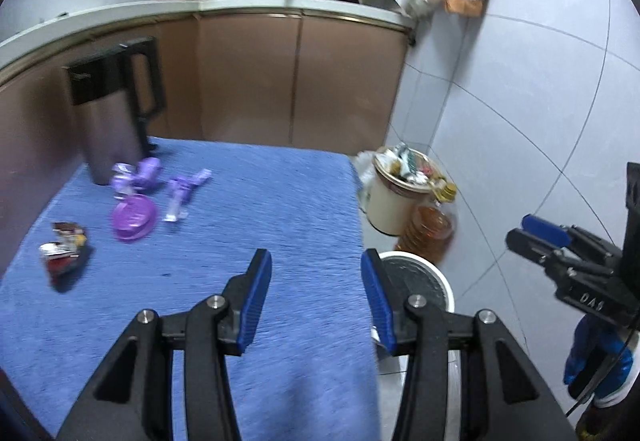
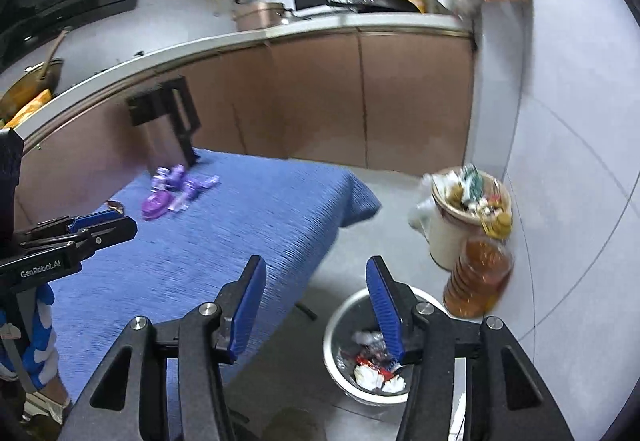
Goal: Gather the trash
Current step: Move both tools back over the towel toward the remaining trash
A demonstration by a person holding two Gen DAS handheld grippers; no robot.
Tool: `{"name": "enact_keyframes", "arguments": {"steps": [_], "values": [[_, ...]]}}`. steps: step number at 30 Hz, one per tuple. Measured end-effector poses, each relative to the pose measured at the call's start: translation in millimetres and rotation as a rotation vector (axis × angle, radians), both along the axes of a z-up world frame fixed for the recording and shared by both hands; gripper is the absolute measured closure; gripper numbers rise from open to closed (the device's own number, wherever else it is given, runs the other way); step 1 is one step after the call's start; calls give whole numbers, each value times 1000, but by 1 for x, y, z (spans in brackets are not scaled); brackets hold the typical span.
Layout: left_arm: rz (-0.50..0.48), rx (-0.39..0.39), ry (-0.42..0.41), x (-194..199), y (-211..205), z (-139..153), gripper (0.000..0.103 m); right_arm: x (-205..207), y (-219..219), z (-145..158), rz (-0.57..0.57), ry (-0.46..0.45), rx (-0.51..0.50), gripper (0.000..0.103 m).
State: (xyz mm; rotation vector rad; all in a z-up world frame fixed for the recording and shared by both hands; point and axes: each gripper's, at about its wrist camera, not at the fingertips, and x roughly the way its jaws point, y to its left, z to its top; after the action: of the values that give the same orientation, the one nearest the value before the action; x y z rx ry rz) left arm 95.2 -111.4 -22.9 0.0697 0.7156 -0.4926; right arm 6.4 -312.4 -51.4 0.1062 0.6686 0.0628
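Left tool (image 1: pixel 316 281), low centre of the left view, has its blue pads apart with nothing between them, over the blue cloth (image 1: pixel 248 241) covering the desk. Right tool (image 2: pixel 316 285), low centre of the right view, is likewise apart and empty, poised past the desk edge above a white bin (image 2: pixel 336 325) on the floor, which already holds crumpled wrappers.

Remaining trash lies at the left of the desk: a crumpled foil wrapper (image 1: pixel 64 253) at mid left in the left view, and above it purple packets (image 1: pixel 160 181) with a purple lid (image 1: pixel 134 219), just beside a tall steel jug (image 1: pixel 112 109).

All of it looks light, thin and crushable. The foil is probably slick, so pinch a raised fold. The flat lid is best taken by its rim.

The middle of the desk is open for reaching. Likely hazards are the jug near the purple bits and the cloth edge overhanging by the bin. A full pot (image 2: pixel 472 209) and an oil bottle (image 2: pixel 480 277) stand near the bin at right.
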Motion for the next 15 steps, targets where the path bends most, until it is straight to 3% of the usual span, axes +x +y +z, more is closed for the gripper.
{"name": "enact_keyframes", "arguments": {"steps": [15], "values": [[139, -24, -179, -62, 99, 50, 48, -27, 71, 63, 119, -116, -59, 51]]}}
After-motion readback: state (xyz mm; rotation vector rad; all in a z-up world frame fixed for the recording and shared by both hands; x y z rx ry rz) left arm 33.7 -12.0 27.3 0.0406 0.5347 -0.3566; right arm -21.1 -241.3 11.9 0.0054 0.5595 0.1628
